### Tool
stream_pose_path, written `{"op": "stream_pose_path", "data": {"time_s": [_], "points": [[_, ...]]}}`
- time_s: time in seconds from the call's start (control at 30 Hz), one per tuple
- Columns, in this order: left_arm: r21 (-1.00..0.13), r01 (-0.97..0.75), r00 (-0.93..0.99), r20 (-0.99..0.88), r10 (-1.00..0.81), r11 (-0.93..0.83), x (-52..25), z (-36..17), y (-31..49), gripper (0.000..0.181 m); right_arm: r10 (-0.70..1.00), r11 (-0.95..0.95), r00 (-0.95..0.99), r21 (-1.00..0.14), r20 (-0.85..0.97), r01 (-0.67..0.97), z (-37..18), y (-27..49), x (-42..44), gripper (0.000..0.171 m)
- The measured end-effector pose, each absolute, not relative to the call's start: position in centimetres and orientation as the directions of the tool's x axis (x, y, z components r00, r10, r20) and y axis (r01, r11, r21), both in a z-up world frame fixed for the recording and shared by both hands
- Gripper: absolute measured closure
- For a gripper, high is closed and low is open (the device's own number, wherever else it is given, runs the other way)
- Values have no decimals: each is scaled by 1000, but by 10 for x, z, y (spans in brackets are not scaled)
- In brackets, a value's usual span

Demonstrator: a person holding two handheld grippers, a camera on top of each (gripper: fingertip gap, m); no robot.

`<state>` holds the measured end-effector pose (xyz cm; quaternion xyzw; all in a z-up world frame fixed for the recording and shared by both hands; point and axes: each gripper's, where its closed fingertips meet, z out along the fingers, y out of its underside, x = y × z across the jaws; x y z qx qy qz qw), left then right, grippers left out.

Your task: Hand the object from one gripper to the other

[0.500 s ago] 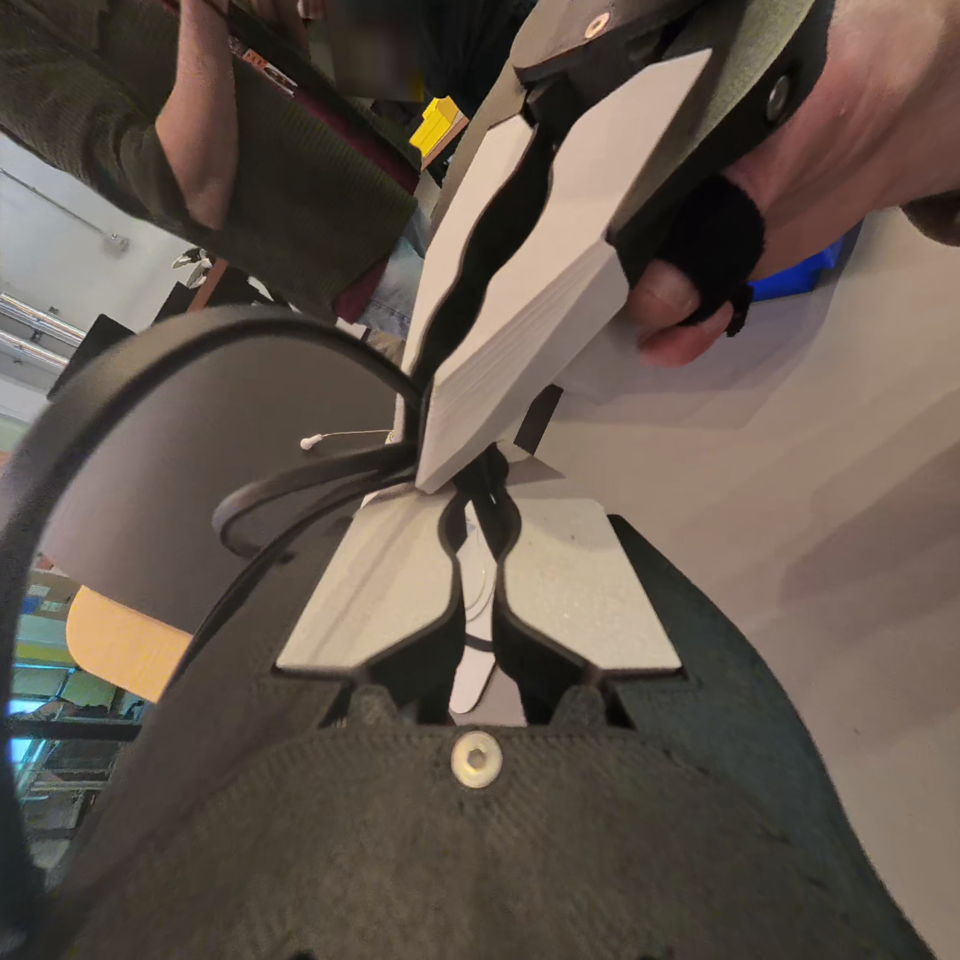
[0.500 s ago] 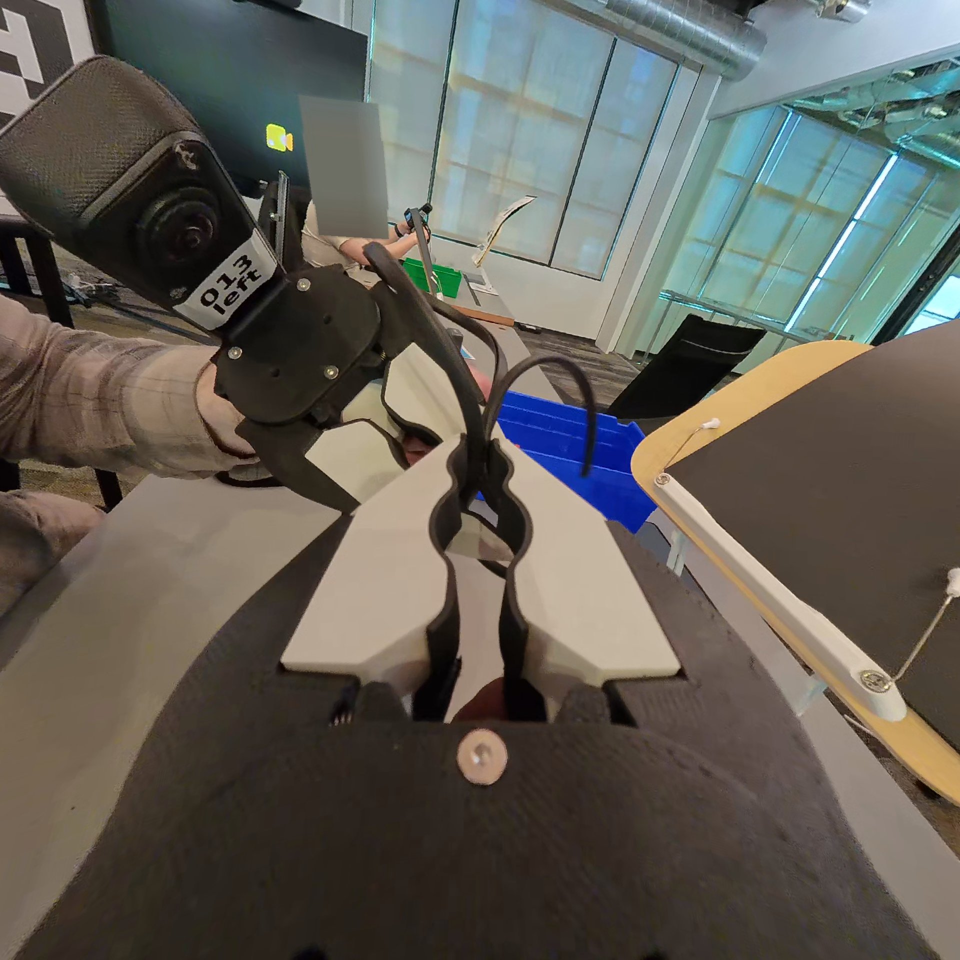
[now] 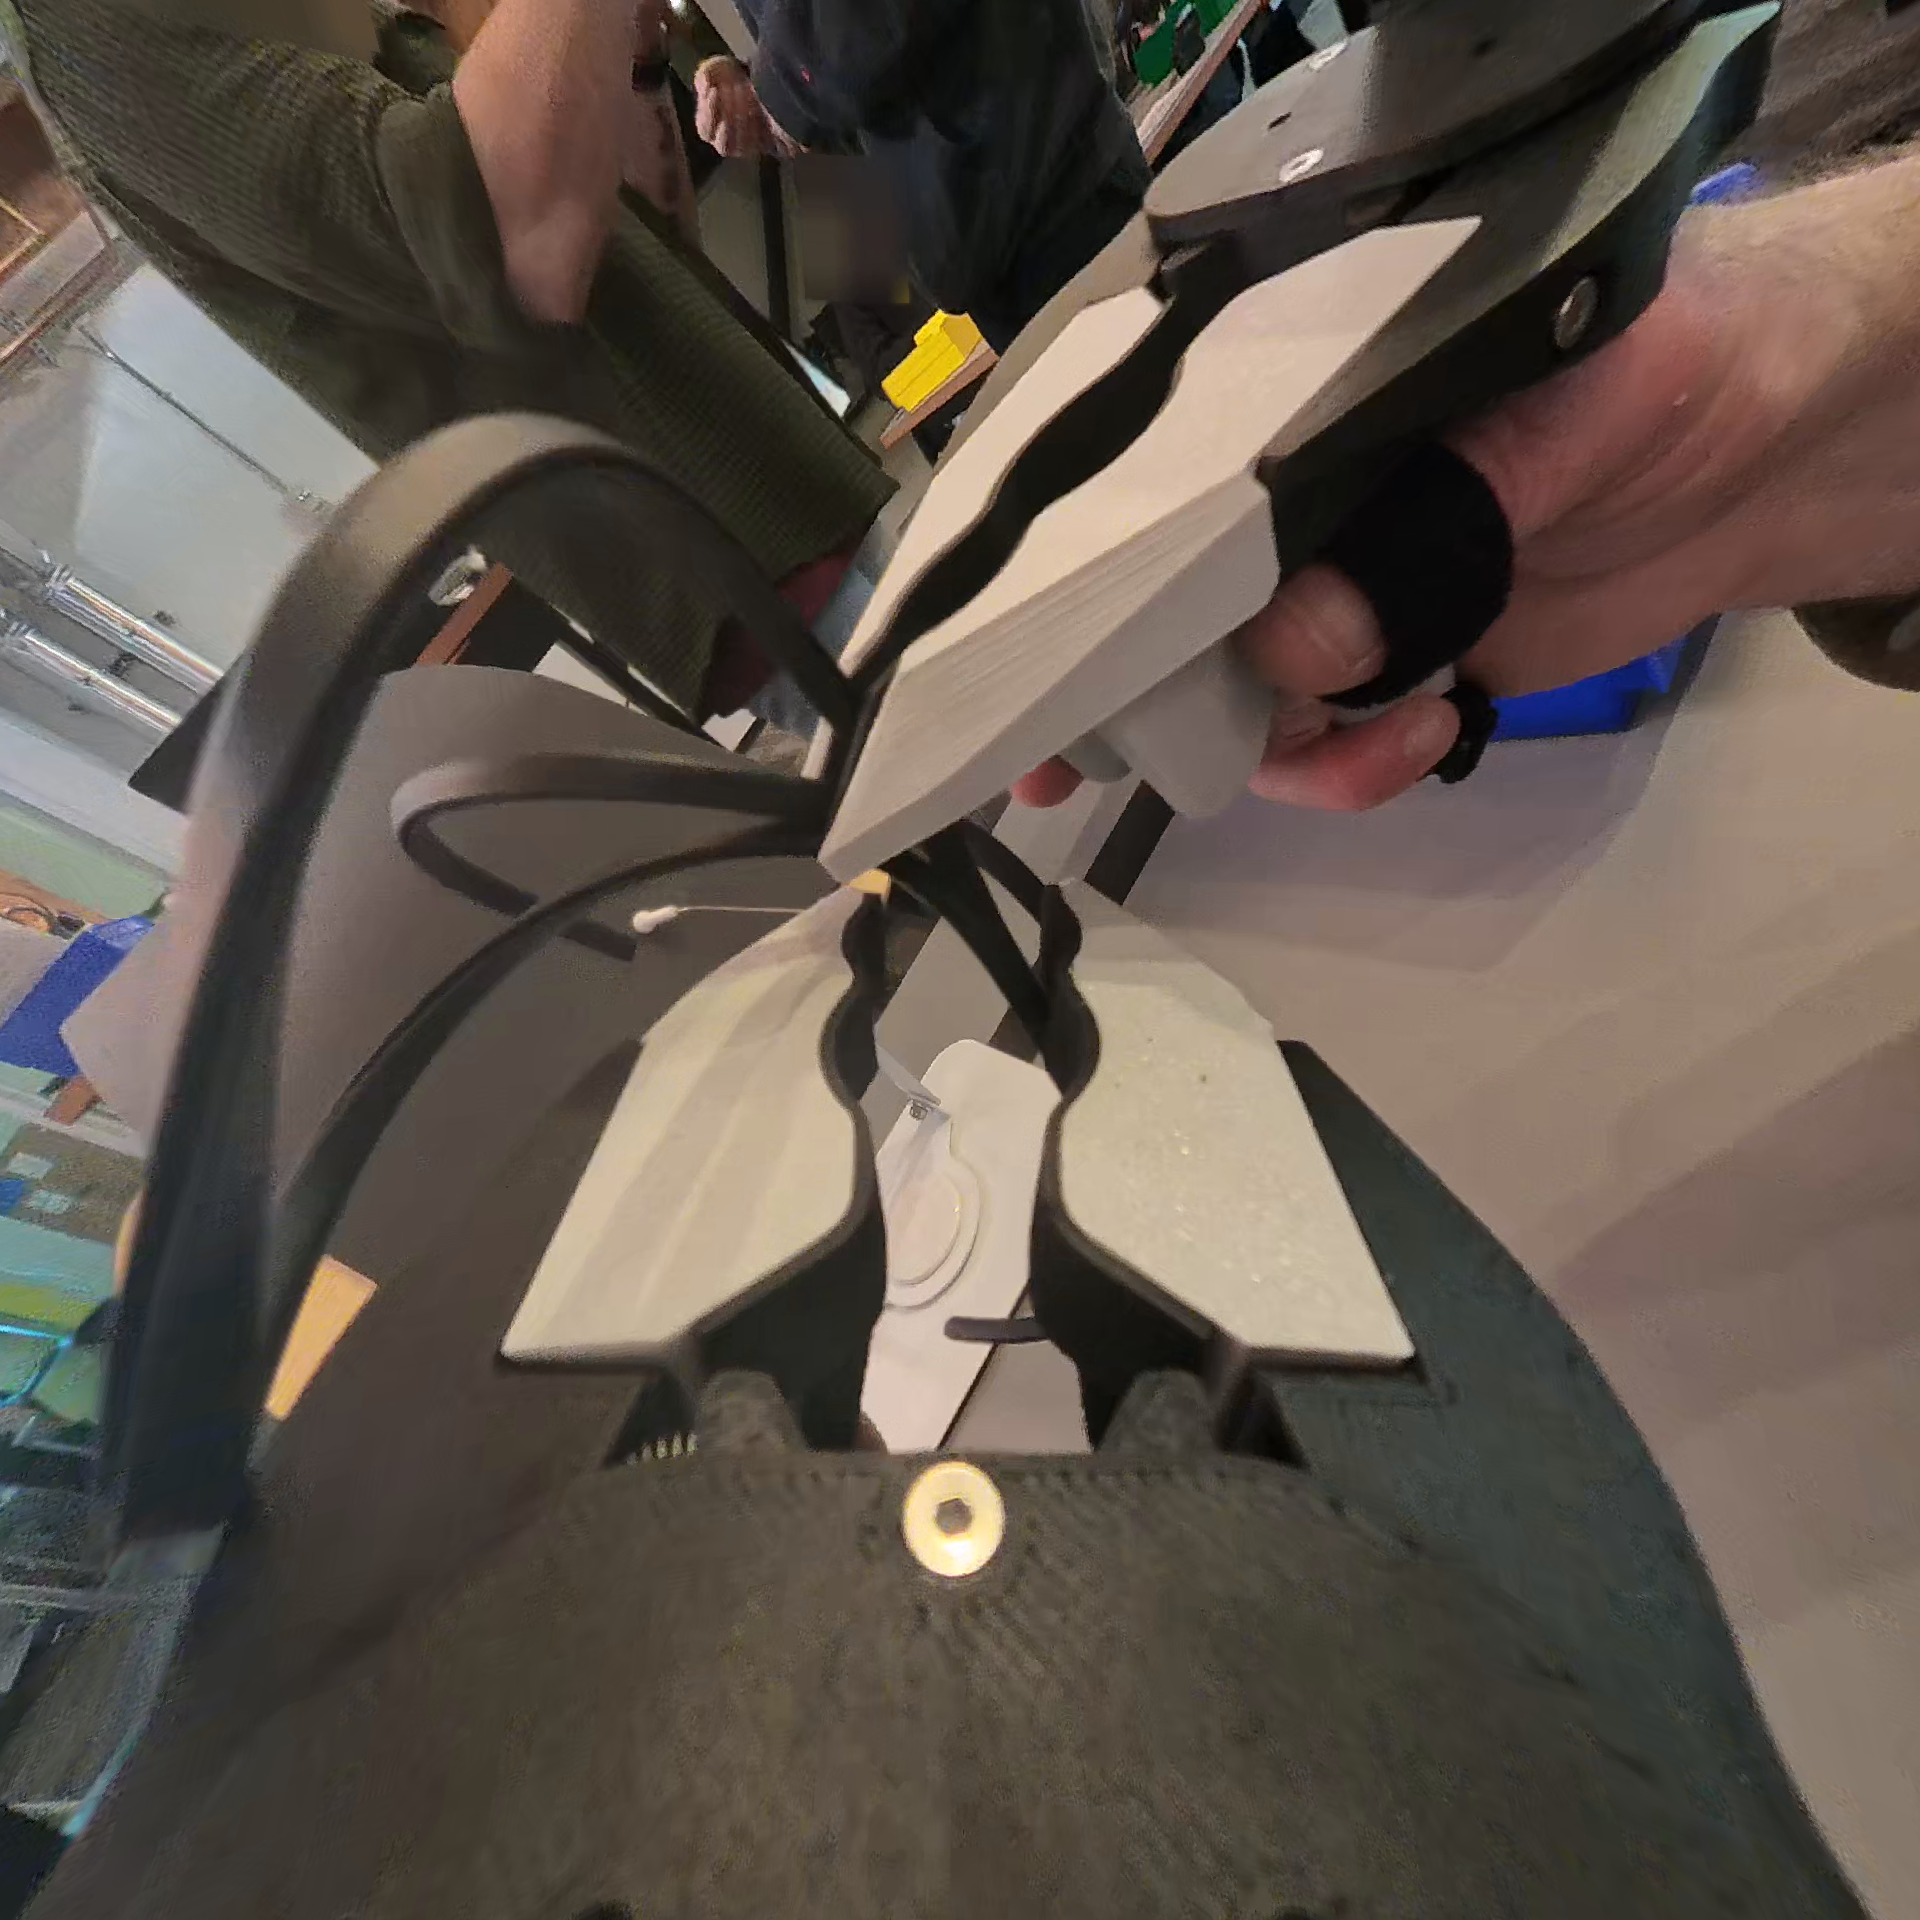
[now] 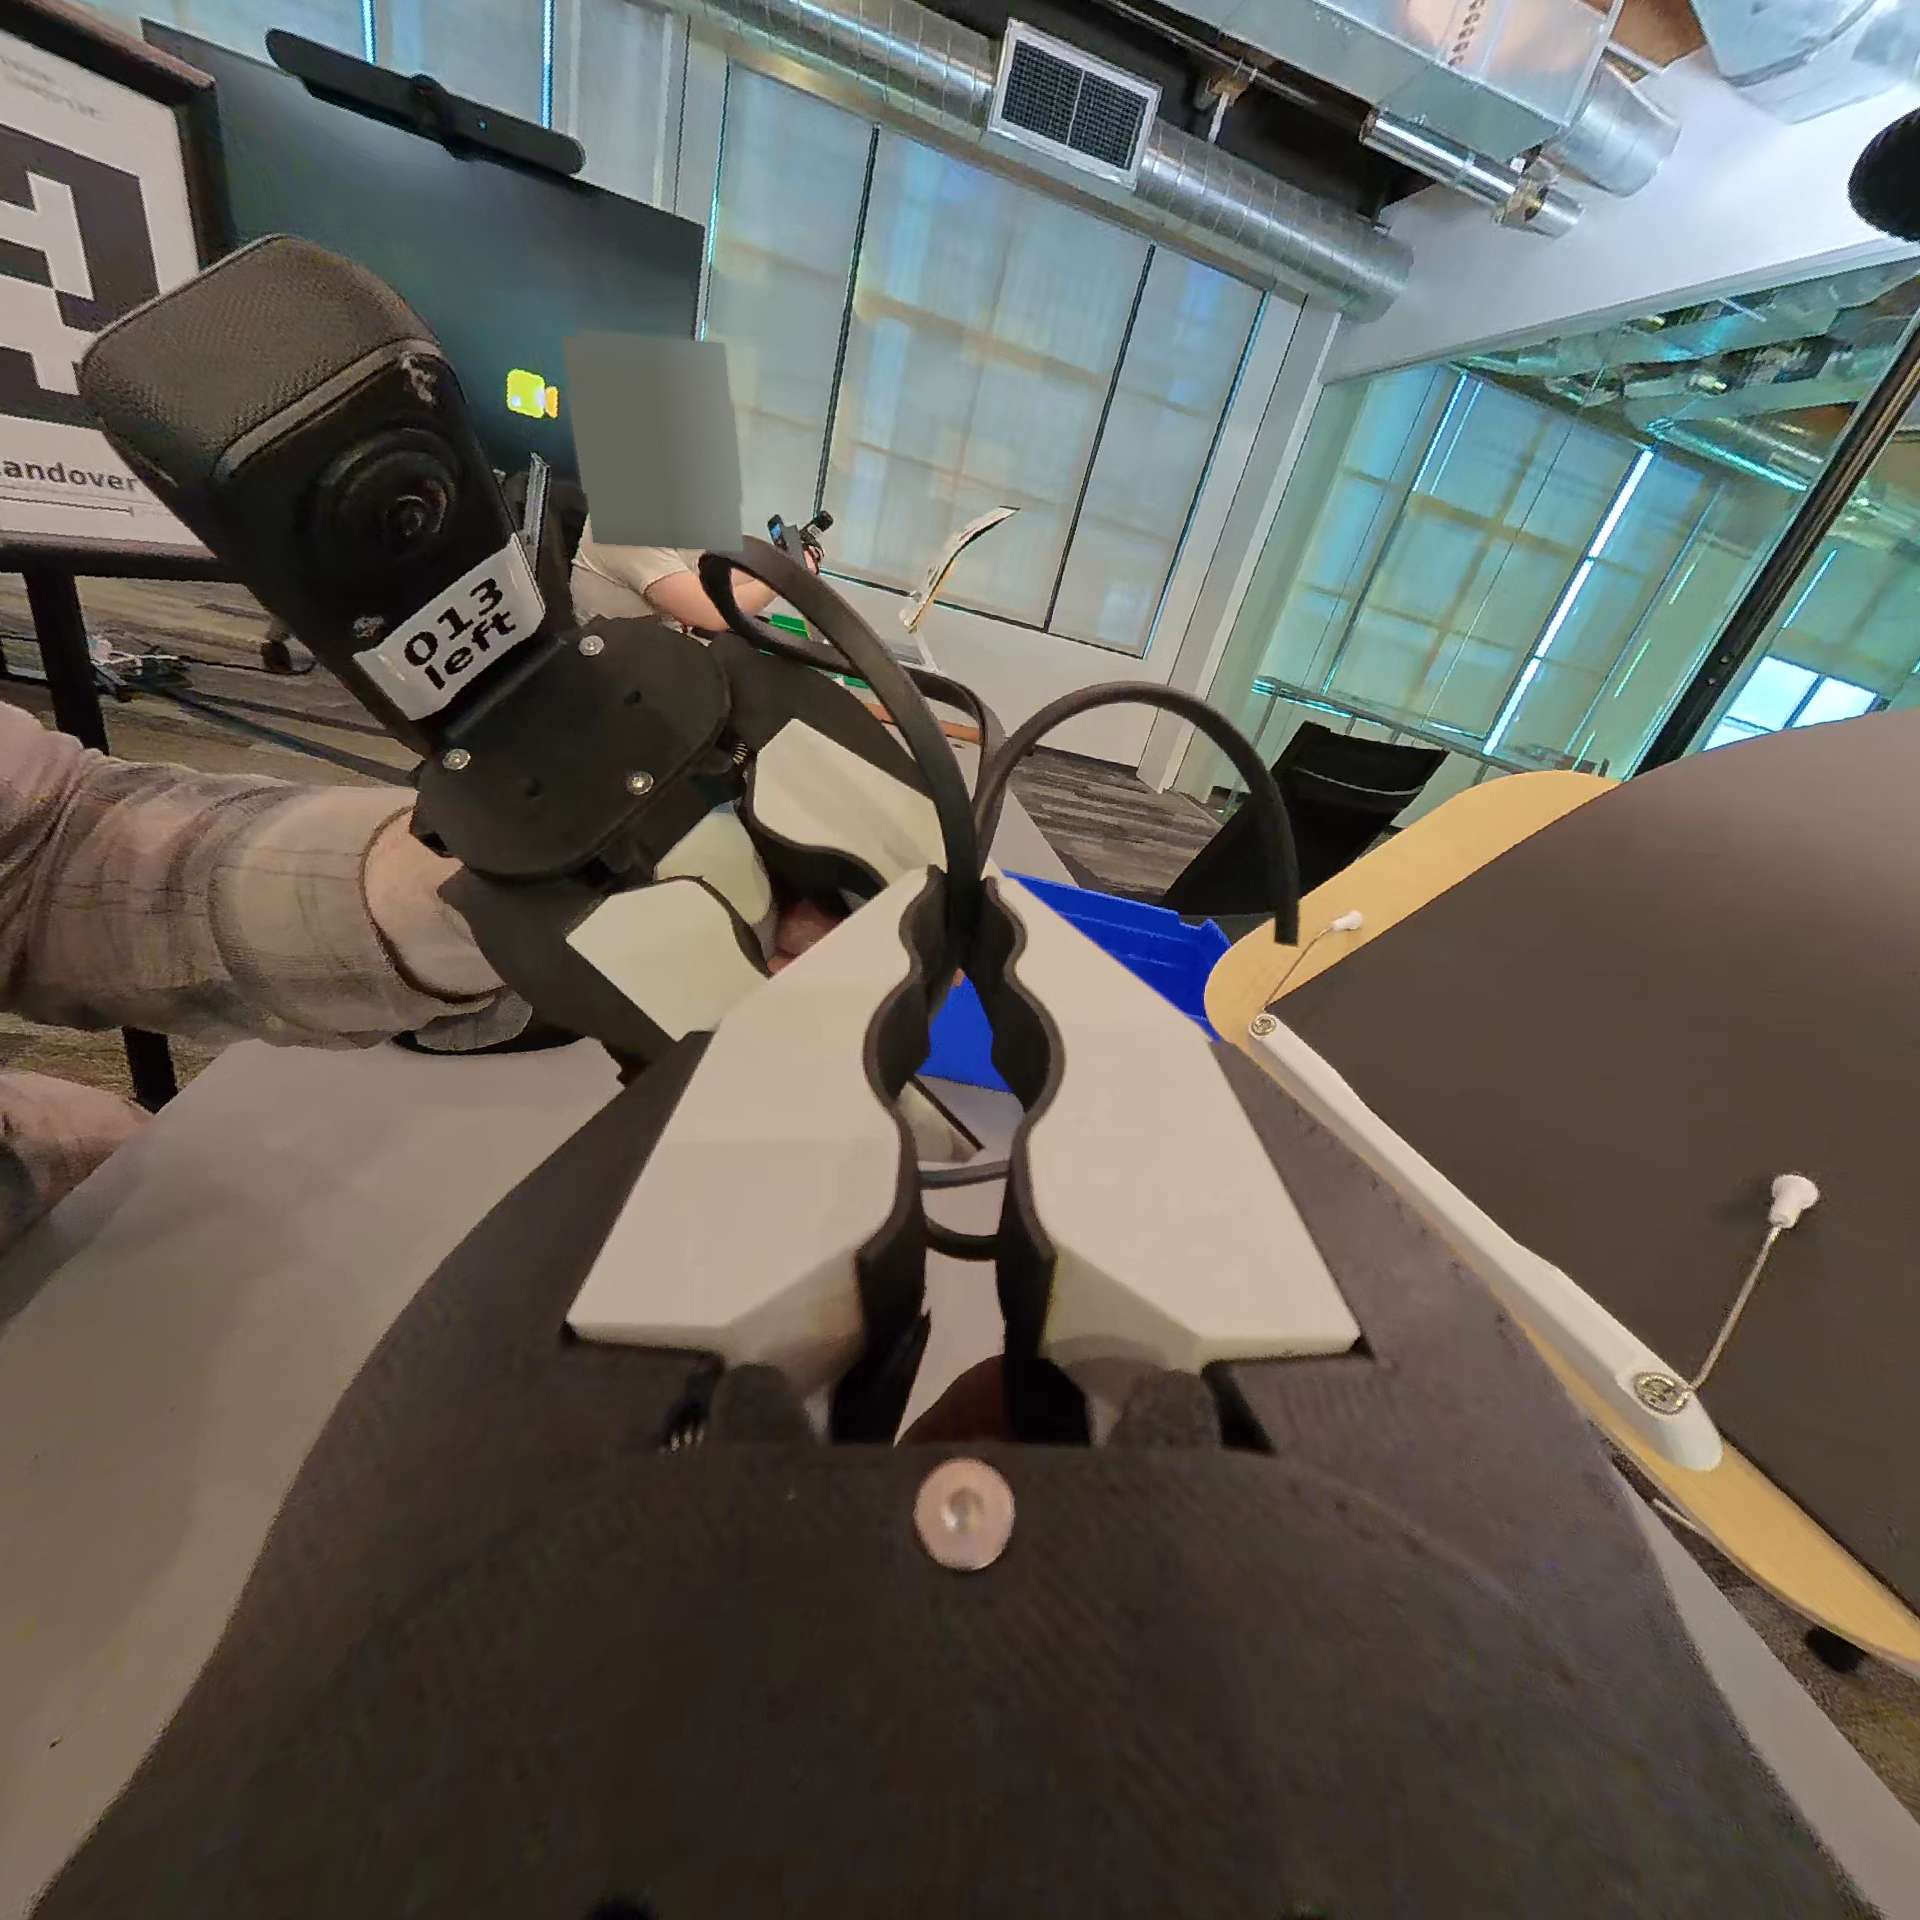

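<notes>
Since the right gripper (image 4: 961, 925) is clamped on the looped black strap (image 4: 914, 717) mid-frame, above the counter (image 4: 312, 1195), the left gripper (image 3: 961, 935) stands spread, probably letting go.

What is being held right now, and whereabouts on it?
A black strap, pinched at the crossing of its loops by the right hand-held gripper; the left hand-held gripper is open.
</notes>
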<state>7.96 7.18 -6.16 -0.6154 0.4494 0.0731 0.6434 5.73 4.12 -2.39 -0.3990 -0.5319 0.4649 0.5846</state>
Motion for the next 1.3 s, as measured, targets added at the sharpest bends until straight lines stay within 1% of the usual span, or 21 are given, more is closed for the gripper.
{"op": "stream_pose_path", "data": {"time_s": [0.33, 0.47, 0.57, 0.67, 0.73, 0.83, 0.9, 1.0, 1.1, 1.3], "points": [[-749, -611, 622, -654, -430, 256, 74, -53, 67, 139, 968, 251, 38, -956, 248, -152, -14, 52, 67, 170], [-793, -554, 668, -605, -433, 254, 67, -48, 63, 136, 965, 262, 61, -952, 256, -157, -12, 58, 71, 170], [-863, -450, 719, -503, -480, 230, 61, -46, 60, 135, 957, 287, 94, -944, 275, -161, -10, 62, 73, 170], [-953, -254, 759, -303, -576, 166, 56, -43, 56, 131, 935, 348, 134, -922, 329, -168, -9, 63, 73, 169], [-989, -105, 757, -148, -637, 106, 51, -41, 55, 123, 916, 392, 163, -904, 367, -168, -9, 63, 73, 170], [-996, 78, 701, 17, -713, 53, 48, -35, 49, 111, 891, 441, 196, -881, 409, -171, -8, 63, 72, 170], [-991, 128, 670, 48, -740, 51, 48, -33, 47, 104, 886, 453, 195, -874, 420, -177, -9, 60, 71, 170], [-985, 151, 652, 34, -757, 86, 50, -29, 43, 100, 878, 469, 192, -867, 438, -170, -12, 58, 68, 170], [-979, 160, 641, 8, -767, 123, 56, -22, 38, 96, 838, 523, 246, -845, 487, -109, -18, 64, 64, 169], [-961, 266, 609, 103, -787, 80, 73, -16, 38, 82, 752, 611, 338, -791, 566, -32, -27, 66, 54, 170]]}}
